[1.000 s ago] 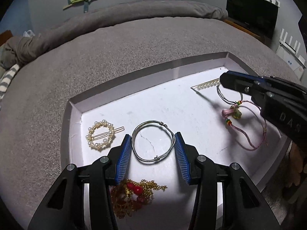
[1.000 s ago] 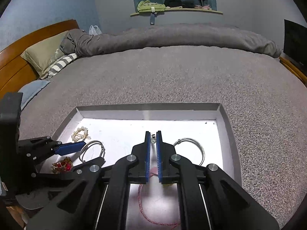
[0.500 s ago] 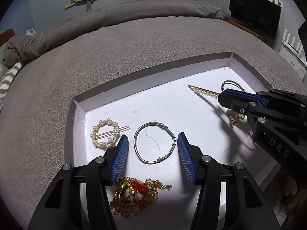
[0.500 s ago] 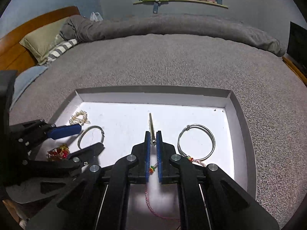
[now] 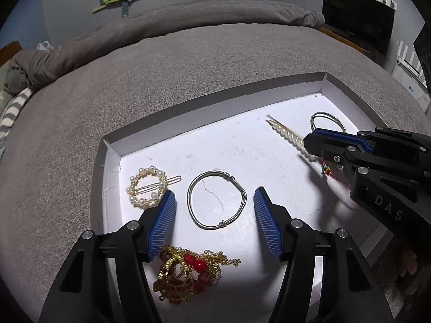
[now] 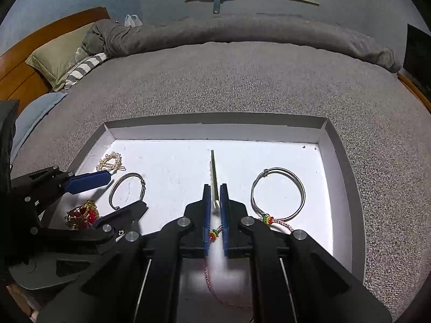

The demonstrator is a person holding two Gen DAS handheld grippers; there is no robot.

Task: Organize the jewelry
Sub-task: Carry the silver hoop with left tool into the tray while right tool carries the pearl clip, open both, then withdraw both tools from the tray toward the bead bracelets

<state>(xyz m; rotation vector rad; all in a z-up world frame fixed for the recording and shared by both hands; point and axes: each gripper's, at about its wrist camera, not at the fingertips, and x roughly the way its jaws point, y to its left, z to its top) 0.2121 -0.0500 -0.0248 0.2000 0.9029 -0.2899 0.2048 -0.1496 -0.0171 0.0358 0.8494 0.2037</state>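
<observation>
A white tray (image 5: 150,140) lies on a grey bed. My left gripper (image 5: 214,197) is open and empty, above a silver wire bangle (image 5: 216,202). A round pearl hair clip (image 5: 146,187) lies to its left and a gold chain with red beads (image 5: 186,271) below it. My right gripper (image 6: 215,191) is shut on the near end of a pearl hair pin (image 6: 212,167), also seen in the left wrist view (image 5: 289,136). A second silver bangle (image 6: 277,193) lies right of it, and a pink cord bracelet (image 6: 269,220) lies under the right gripper.
The tray has raised walls (image 6: 215,121). A grey blanket (image 6: 242,80) covers the bed around it. Pillows (image 6: 59,59) and a wooden headboard (image 6: 32,48) are at the far left. A dark TV (image 5: 358,29) stands at the far right.
Both grippers have pulled back toward the tray's near side. The right gripper stays shut on the pearl pin, which has shifted with it off the second bangle and pink bracelet.
</observation>
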